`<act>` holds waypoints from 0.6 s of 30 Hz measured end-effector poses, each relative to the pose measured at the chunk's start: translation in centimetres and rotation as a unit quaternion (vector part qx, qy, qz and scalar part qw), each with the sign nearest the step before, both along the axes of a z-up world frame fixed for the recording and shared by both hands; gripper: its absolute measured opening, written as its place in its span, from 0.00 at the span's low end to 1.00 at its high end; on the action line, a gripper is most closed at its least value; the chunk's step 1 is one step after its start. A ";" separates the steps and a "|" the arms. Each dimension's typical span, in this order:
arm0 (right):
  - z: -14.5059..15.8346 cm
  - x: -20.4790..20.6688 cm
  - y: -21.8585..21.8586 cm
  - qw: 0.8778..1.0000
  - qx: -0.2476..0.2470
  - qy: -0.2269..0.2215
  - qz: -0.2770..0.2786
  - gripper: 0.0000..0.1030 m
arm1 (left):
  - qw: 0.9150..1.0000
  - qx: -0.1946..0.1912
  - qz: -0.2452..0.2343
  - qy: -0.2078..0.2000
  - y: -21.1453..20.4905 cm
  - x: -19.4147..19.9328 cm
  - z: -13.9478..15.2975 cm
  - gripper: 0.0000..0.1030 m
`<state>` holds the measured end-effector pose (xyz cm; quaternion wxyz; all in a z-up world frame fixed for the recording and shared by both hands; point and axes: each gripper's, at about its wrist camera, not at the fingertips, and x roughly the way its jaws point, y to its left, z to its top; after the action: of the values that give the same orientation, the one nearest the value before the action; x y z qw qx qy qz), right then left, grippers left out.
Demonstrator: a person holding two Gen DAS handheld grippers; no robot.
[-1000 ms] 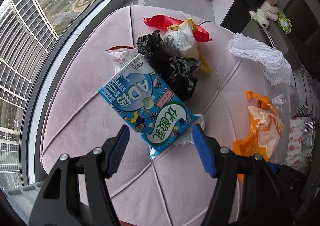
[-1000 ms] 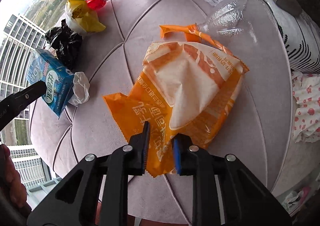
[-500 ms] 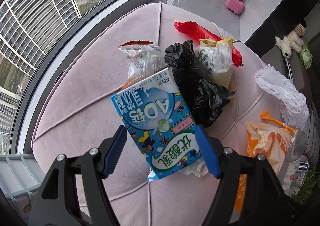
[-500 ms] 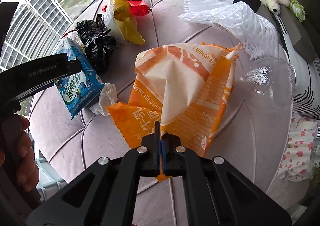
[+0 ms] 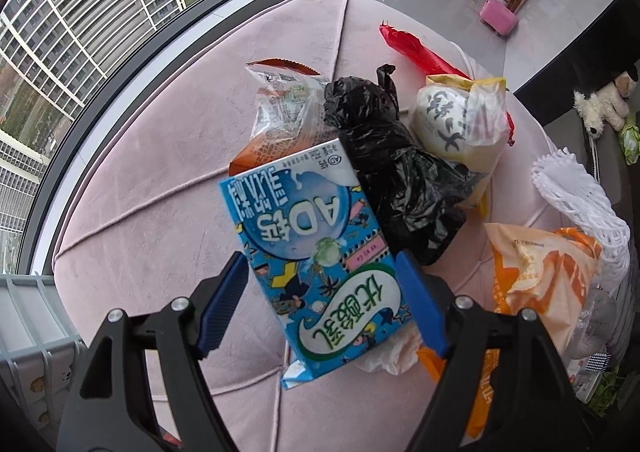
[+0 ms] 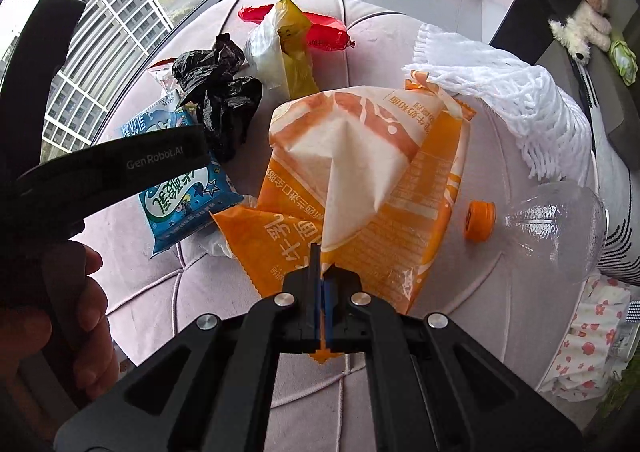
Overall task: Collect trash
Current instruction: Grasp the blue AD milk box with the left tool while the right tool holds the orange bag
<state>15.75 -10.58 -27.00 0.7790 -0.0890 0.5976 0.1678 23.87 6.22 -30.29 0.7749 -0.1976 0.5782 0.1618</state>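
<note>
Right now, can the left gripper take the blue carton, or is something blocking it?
Probably yes. The left gripper has just been opening and straddles the blue carton, which lies on top; nothing covers it, and the pads look not to press yet.

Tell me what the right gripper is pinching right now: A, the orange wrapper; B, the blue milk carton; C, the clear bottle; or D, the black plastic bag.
A: the right gripper is shut on the near edge of the orange wrapper, whose corner pokes out beneath the closed jaws.

Blue carton (image 5: pixel 316 252) — orange wrapper (image 6: pixel 360 180)
</note>
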 end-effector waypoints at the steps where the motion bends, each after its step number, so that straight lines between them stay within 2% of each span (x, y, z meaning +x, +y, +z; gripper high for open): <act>1: 0.0 -0.4 -0.4 1.000 0.000 -0.001 0.002 0.00 | 1.000 -0.001 0.003 -0.001 0.0 0.0 -0.1 0.75; 5: 0.1 -0.8 -0.8 1.000 -0.001 -0.001 0.010 0.00 | 1.000 0.008 0.012 -0.005 -0.4 -0.1 0.0 0.75; 10: 0.7 -0.9 -0.5 1.000 0.001 -0.005 0.019 0.00 | 1.000 -0.008 0.019 -0.011 -0.1 -1.1 0.2 0.70; 13: 1.0 -1.1 -0.5 1.000 0.002 -0.008 0.022 0.00 | 1.000 -0.004 0.015 -0.017 0.3 -1.5 0.8 0.56; 14: 1.2 -1.1 -0.4 1.000 0.003 -0.008 0.023 0.00 | 1.000 -0.005 0.009 -0.016 0.3 -1.6 1.0 0.55; 18: 1.3 -1.5 -0.9 1.000 0.005 -0.009 0.024 0.00 | 1.000 -0.020 0.006 -0.001 1.0 -1.4 1.0 0.57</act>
<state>14.26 -11.45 -25.74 0.7806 -0.1014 0.5872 0.1885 22.51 7.26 -29.28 0.7702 -0.2164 0.5795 0.1552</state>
